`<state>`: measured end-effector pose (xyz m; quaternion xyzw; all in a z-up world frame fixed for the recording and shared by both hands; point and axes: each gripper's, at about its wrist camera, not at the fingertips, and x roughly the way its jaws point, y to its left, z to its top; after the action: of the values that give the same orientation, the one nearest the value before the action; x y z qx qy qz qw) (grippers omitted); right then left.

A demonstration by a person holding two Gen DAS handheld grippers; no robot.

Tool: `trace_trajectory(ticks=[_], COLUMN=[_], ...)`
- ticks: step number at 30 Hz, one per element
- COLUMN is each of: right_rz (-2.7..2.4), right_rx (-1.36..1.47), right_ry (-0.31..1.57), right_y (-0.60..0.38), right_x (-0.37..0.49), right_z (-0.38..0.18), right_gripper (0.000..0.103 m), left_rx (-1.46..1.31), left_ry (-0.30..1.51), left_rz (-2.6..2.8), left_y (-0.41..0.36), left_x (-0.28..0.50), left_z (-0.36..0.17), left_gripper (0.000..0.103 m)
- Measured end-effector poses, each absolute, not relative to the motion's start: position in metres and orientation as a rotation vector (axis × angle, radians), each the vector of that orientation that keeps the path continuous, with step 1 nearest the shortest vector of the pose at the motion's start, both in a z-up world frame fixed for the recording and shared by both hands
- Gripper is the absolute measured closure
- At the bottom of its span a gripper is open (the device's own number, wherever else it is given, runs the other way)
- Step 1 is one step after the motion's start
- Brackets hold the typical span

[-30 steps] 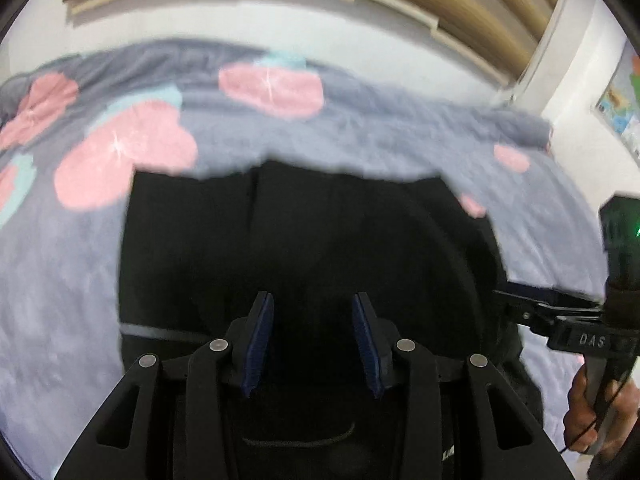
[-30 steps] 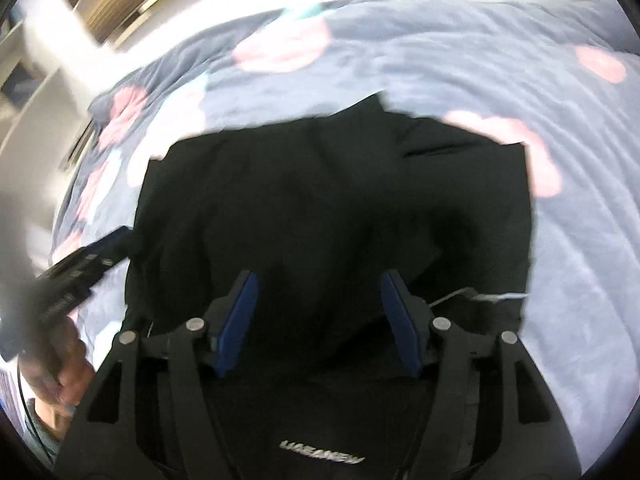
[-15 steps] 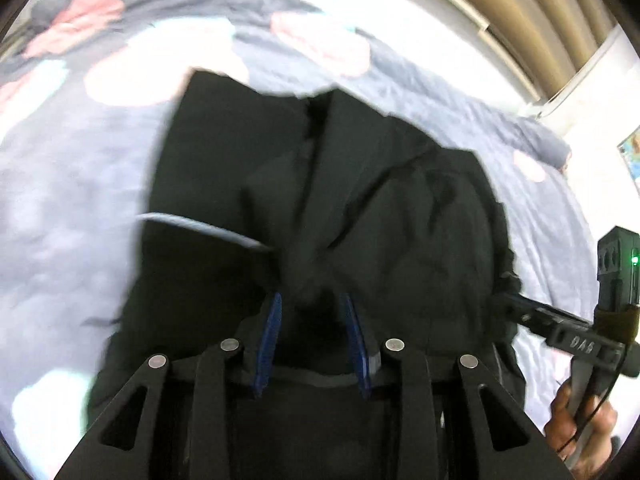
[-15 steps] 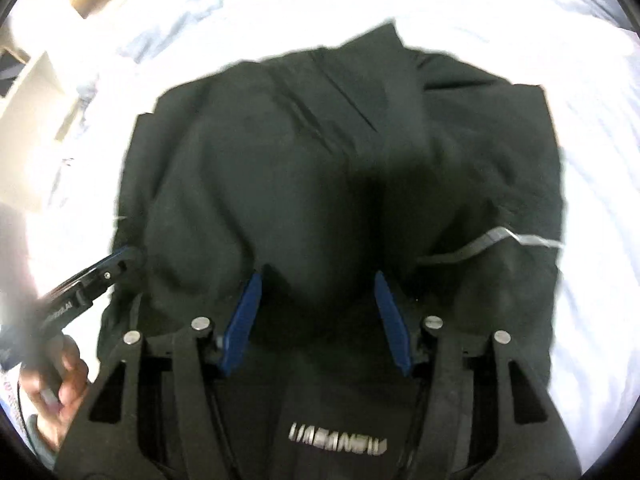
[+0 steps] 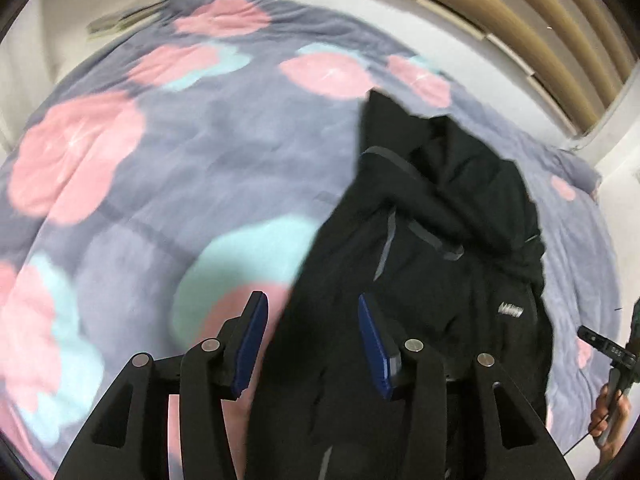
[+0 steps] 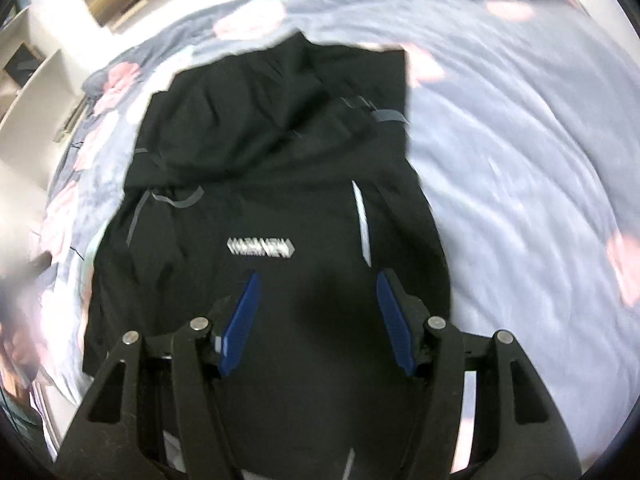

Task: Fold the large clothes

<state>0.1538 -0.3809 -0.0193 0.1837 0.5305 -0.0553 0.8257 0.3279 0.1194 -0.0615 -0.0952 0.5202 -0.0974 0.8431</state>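
Note:
A large black jacket [image 6: 272,184] with grey stripes and a white logo [image 6: 260,247] lies on a bed, its far part folded over toward me. It also shows in the left wrist view [image 5: 440,264]. My left gripper [image 5: 312,340] is open over the jacket's left edge, holding nothing. My right gripper [image 6: 318,320] is open above the jacket's near part, holding nothing. The right gripper also appears at the right edge of the left wrist view [image 5: 608,350], held in a hand.
The bed is covered by a grey-blue blanket [image 5: 200,152] with pink and teal patches; it also shows in the right wrist view [image 6: 520,160]. A white wall with wooden slats [image 5: 520,12] is behind the bed. Shelving [image 6: 36,76] stands at the far left.
Both grippers have opened wider and pulled back. The left gripper let go of the black fabric it pinched and swung left. The logo now lies in full view.

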Motion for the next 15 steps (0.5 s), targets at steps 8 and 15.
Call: trace_trajectory(ticks=[8, 15], right_rz=[-0.143, -0.158], right_rx=[0.451, 0.452], right_ry=[1.232, 1.302], right_y=[-0.392, -0.391], right_x=[0.093, 0.048], right_z=[-0.057, -0.086], right_gripper=[0.041, 0.038], left_rx=[-0.285, -0.168], left_ry=[1.252, 1.367], left_rz=[-0.152, -0.154], left_y=[0.151, 0.140], left_x=[0.281, 0.247], left_z=[-0.109, -0.145], left_gripper=[0.054, 0.054])
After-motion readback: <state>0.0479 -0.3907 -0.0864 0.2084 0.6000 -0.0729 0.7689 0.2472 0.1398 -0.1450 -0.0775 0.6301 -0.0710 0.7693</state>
